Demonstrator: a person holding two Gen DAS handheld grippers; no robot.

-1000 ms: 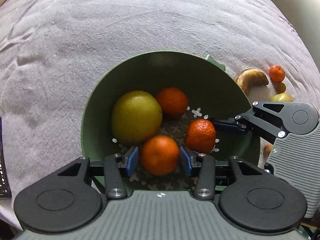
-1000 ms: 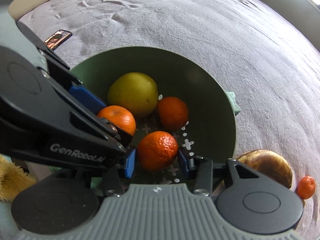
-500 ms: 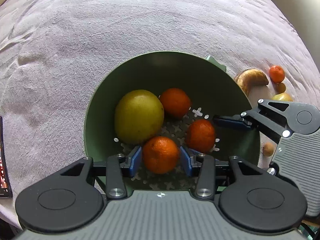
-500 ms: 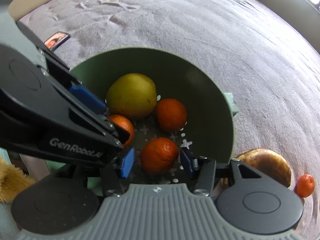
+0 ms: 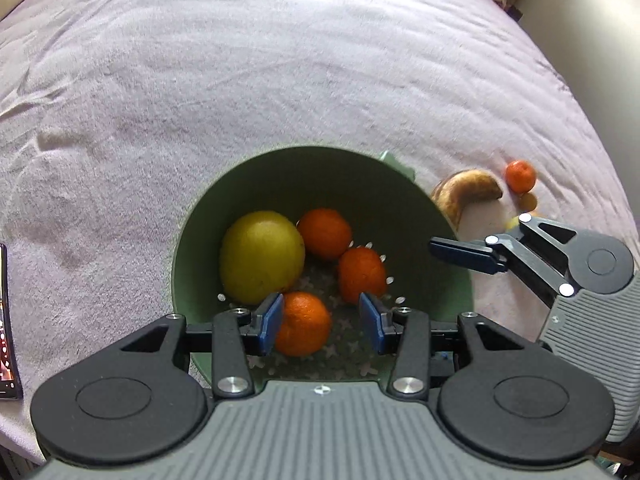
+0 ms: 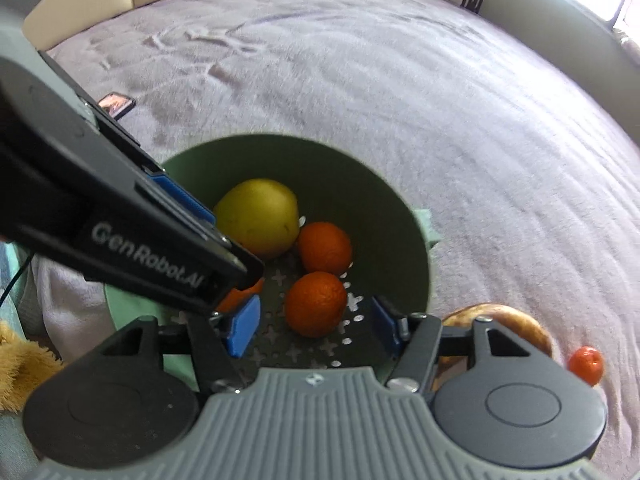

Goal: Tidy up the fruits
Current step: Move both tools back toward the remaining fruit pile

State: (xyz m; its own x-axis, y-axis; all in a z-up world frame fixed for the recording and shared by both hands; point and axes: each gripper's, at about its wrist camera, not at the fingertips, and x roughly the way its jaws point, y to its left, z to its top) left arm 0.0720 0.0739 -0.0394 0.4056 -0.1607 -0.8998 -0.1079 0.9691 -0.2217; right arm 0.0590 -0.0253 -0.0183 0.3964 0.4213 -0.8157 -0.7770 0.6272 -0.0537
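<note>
1. Your right gripper (image 6: pixel 316 326) has just been opening its jaws; the mandarin (image 6: pixel 316 305) it was clamping a second ago is now sitting loose on the perforated floor of the green bowl (image 6: pixel 416 248), with clear gaps to both blue pads. That drop is done.
2. Your left gripper (image 5: pixel 322 322) is keeping the same jaw width as before, but its mandarin (image 5: pixel 302 324) is lying on the bowl floor, against the left pad at most and clear of the right pad. You are not gripping it; the jaws are standing open around it.
3. Both grippers are sitting higher over the bowl than a second ago, so you are pulling out.
4. Deeper in the bowl, the yellow-green fruit (image 5: pixel 262 257) and a third mandarin (image 5: pixel 325 233) are resting where they were; four fruits are now in the bowl, five counting the one under your left gripper.
5. Beyond the rim, on the pale cloth (image 5: pixel 280 60), a browned banana (image 5: pixel 466 192) and a loose mandarin (image 5: pixel 520 176) are waiting, so the sorting is not finished. Something yellowish beside them is too hidden to name.
</note>
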